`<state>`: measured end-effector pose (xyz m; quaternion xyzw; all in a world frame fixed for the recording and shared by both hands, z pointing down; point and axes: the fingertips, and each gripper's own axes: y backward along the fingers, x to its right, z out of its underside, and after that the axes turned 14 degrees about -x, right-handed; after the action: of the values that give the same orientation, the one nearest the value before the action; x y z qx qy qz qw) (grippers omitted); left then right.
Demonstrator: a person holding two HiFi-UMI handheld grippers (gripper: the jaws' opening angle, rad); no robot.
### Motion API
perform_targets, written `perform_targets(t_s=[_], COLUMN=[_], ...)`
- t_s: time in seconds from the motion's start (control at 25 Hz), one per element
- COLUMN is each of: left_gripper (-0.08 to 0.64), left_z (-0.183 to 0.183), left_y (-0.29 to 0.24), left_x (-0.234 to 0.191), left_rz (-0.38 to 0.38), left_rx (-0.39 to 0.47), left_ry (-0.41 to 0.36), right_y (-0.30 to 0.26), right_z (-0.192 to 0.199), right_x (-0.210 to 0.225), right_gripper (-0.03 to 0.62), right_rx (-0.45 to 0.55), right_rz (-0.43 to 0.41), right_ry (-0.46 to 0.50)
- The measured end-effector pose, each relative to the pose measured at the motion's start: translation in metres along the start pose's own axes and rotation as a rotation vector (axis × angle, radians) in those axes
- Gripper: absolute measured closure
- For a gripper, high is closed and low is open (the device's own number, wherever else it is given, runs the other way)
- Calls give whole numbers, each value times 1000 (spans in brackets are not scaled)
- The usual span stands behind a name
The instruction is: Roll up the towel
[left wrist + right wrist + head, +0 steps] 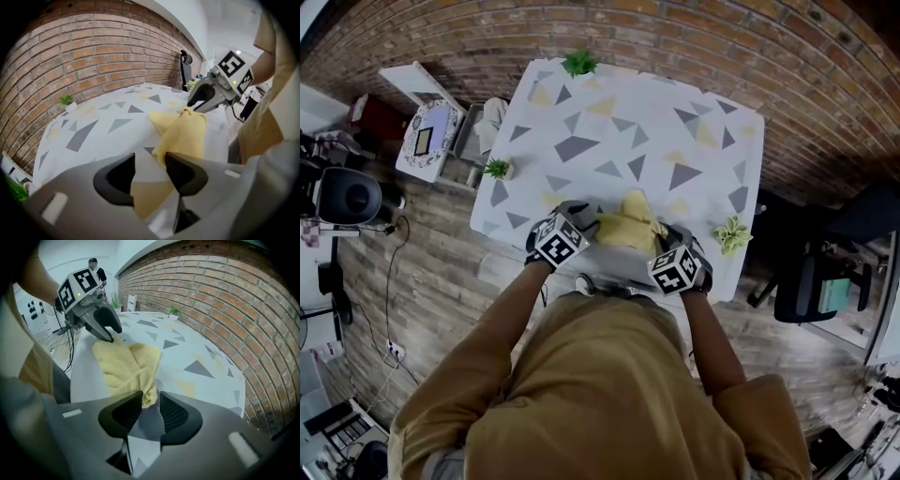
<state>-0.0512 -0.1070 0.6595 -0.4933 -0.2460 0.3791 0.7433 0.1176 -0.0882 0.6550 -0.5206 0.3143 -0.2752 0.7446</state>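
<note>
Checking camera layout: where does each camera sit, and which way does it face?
Head view: on the head, looking steeply down at the table, towel; shows torso, arms, left gripper, right gripper.
Left gripper view: on the left gripper, facing along its jaws toward the right gripper.
Right gripper view: mirrored, facing the left gripper.
All share the towel.

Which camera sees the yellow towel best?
The right gripper view: the towel sits mid-picture, its folds clear. The left gripper view shows it narrower, off to the right; the head view shows it small.
</note>
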Motion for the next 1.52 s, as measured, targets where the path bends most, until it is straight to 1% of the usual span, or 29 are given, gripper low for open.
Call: perform_targets(t_s=[0.28,0.36,0.48,0.64,0.8,0.96,1.04,1.16,1.2,1.24,1.28,1.4,1.52], left_gripper=[316,296,268,264,264,264,264,264,264,265,264,270,304], left_z=[0,1,3,7,15,12,8,6,6,6,6,5,5], left_y=[-2,-2,-1,2,8,29,37,43,43,44,45,45,42], left_x=[-1,-4,-9,-13,-19,-29,-28,-16,-10,-5,1,23,51], left_rz=[-19,-25,-25,-38,-54,-74,-86,-91,-92,-93,-93,-75,-29], left_rx=[-2,1,4,18,60,151,185,202,202,201,201,201,181], left_ry=[-5,10,43,75,137,213,209,140,110,79,47,-59,-217], right_y=[0,-1,-1,-1,2,14,23,36,40,45,50,57,47], right_z=[1,1,2,4,6,0,-5,-9,-10,-13,-16,-17,-4], right_x=[0,2,6,10,12,20,25,31,31,28,23,-7,-39], right_gripper=[484,476,446,421,395,383,383,383,383,385,385,385,386], right_rx=[-1,-2,0,5,26,111,165,212,222,234,246,237,157], right_rz=[24,27,24,31,24,10,15,38,52,67,81,114,124], right_ry=[-21,-32,-73,-114,-176,-256,-284,-303,-289,-256,-202,31,242])
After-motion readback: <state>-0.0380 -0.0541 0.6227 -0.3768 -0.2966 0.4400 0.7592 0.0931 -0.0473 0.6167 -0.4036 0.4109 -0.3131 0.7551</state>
